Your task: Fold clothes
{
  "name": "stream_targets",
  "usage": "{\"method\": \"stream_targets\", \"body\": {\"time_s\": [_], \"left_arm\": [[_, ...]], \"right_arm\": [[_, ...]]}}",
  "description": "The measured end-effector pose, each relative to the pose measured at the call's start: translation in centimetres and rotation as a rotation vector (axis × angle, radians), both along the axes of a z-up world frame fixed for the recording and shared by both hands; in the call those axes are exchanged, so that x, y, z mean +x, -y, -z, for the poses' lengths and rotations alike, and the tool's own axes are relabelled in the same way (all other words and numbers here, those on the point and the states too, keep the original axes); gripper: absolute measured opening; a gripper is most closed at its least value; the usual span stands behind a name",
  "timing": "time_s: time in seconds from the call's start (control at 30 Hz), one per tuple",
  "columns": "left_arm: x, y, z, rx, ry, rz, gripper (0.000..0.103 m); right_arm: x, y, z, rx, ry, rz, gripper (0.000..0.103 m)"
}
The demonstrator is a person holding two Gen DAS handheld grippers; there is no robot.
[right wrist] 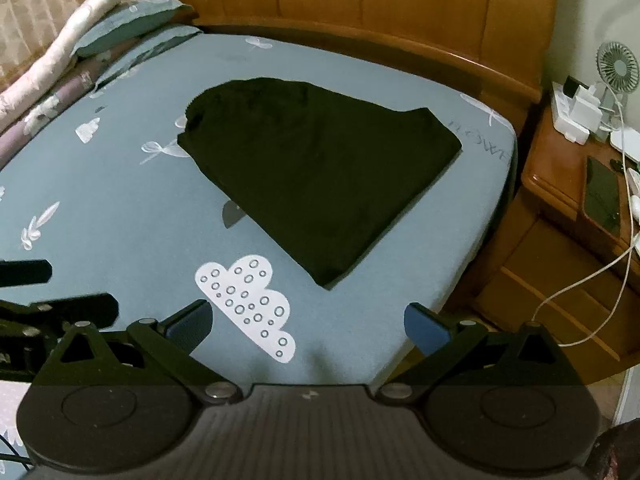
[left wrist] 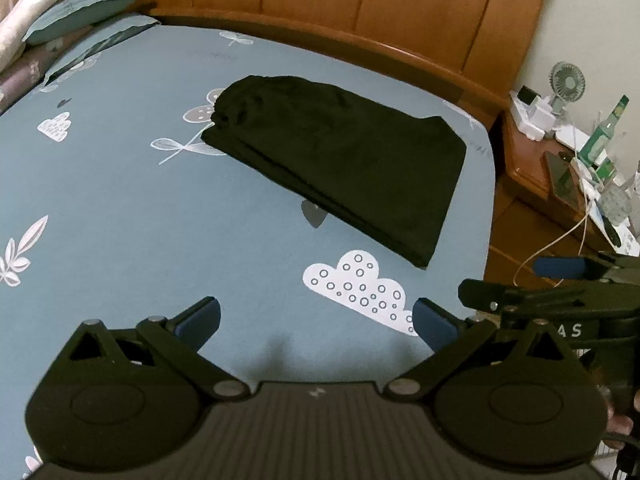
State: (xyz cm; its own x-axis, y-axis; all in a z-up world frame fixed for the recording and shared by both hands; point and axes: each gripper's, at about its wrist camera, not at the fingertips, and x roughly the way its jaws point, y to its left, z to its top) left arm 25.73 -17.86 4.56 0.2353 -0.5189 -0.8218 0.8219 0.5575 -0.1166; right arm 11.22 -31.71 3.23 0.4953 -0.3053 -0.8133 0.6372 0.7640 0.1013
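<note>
A black garment [left wrist: 340, 160] [right wrist: 320, 176] lies folded into a flat stack on the blue patterned bed sheet [left wrist: 120, 200] [right wrist: 120, 208], towards the far right corner of the bed. My left gripper [left wrist: 316, 322] hovers well short of it, open, with nothing between its blue pads. My right gripper [right wrist: 308, 326] also hangs back from the garment, open and empty. Each gripper shows at the edge of the other's view: the right gripper [left wrist: 520, 284] at the right, the left gripper [right wrist: 60, 288] at the left.
A wooden headboard [left wrist: 360, 0] runs behind the bed. Pillows [left wrist: 80, 4] are stacked at the far left. A wooden nightstand [right wrist: 568, 184] to the right carries a small fan [right wrist: 618, 68], a green bottle [left wrist: 606, 132], a phone and white cables.
</note>
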Motion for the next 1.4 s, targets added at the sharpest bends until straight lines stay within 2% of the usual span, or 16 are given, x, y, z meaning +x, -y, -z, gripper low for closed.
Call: {"method": "stream_targets", "body": {"time_s": [0.27,1.4], "left_arm": [[-0.3,0.6,0.4,0.034,0.005,-0.001,0.102],[0.0,1.6,0.6,0.047,0.013,0.029,0.102]], "right_arm": [[0.0,-0.1,0.3,-0.002,-0.018,-0.002,0.103],[0.4,0.5,0.4,-0.005,-0.017,0.011,0.103]]}}
